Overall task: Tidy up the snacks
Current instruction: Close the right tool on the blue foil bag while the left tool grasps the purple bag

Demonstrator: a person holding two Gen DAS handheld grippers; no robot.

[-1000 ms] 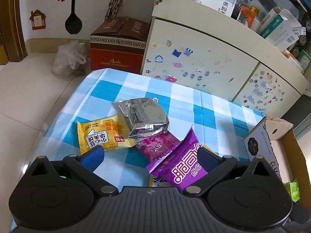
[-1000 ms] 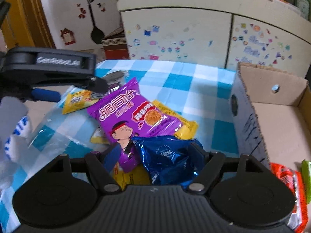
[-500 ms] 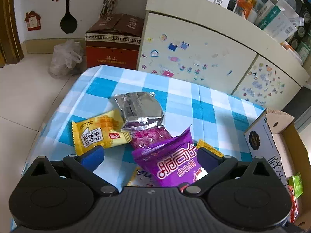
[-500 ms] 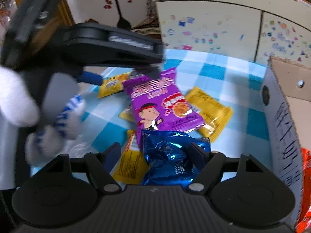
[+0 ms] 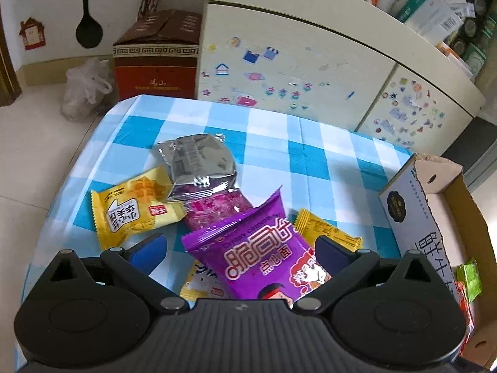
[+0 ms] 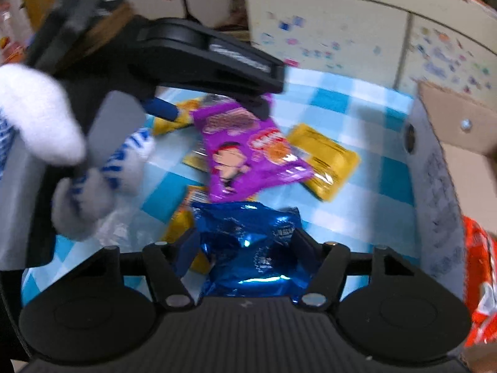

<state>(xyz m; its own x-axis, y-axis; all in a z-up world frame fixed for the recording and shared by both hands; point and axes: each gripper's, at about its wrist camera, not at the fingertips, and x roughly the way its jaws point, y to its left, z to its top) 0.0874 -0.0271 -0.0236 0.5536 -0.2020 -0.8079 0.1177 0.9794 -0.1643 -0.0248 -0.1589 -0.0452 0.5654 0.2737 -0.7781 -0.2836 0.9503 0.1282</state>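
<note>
On the blue-and-white checked surface [image 5: 267, 130] before me lies a loose pile of snack packets. My left fingers [image 5: 239, 248] stand wide apart, and a shiny purple plastic snack packet printed with a cartoon face [image 5: 264, 261] lies between them with its top edge tilted up; its right side seems to touch the right finger, while the left finger stands clear of it, so nothing is gripped. Just beyond it lies a crumpled silver foil packet [image 5: 198, 164], resting partly on a pink-purple wrapper [image 5: 217, 209]. To the left of those sits a yellow waffle packet with a white label [image 5: 133, 213], and a second yellow wrapper [image 5: 326, 233] peeks out to the right of the purple packet.

From my right wrist, the picture is blurred. My right fingers [image 6: 245, 248] have just been closing, and a crinkled metallic blue foil packet [image 6: 248, 242] sits between them; both fingers appear to press against its sides. The purple packet lies just beyond the blue one, with a flat yellow wrapper beside it on the right. My left hand, in a white glove with blue stripes [image 6: 77, 161], holds the other black gripper above the pile's left side.

At the right edge of the surface stands an open brown cardboard box [image 5: 450, 205] with a printed white side, and a small green packet [image 5: 470, 278] and an orange one [image 6: 480, 279] lie inside it.
</note>
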